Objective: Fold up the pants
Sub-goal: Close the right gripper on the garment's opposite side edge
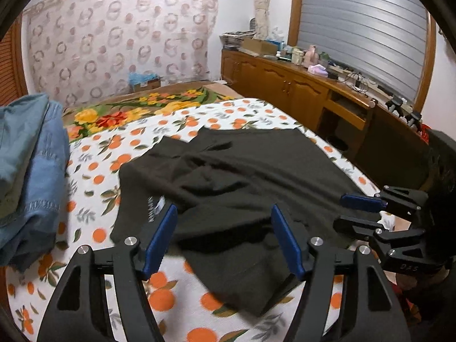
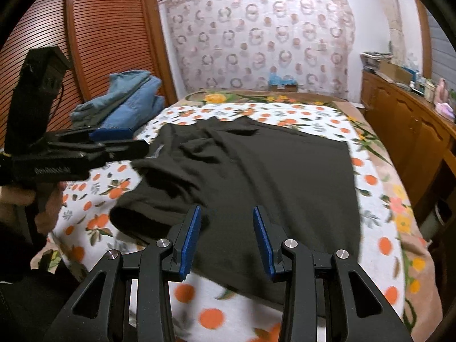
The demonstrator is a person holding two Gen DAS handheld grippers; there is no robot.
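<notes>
Dark olive pants (image 1: 242, 171) (image 2: 256, 171) lie spread and rumpled on a bed sheet printed with oranges (image 1: 94, 176) (image 2: 94, 222). My left gripper (image 1: 223, 228) hovers over the near edge of the pants, its blue pads wide apart and nothing pinched between them. From the right wrist view, the left gripper (image 2: 134, 141) shows at the pants' left side, held by a hand (image 2: 17, 196). My right gripper (image 2: 227, 236) stands open above the near part of the pants, with cloth below the gap but not clamped. It also reaches in from the right (image 1: 340, 211).
A pile of denim clothes (image 1: 28, 171) (image 2: 128, 99) sits on the bed's left side. A floral blanket (image 1: 136, 111) covers the far end. A wooden cabinet (image 1: 285, 85) (image 2: 413, 128) with clutter runs along the right. Louvered wooden doors (image 2: 99, 28) stand at left.
</notes>
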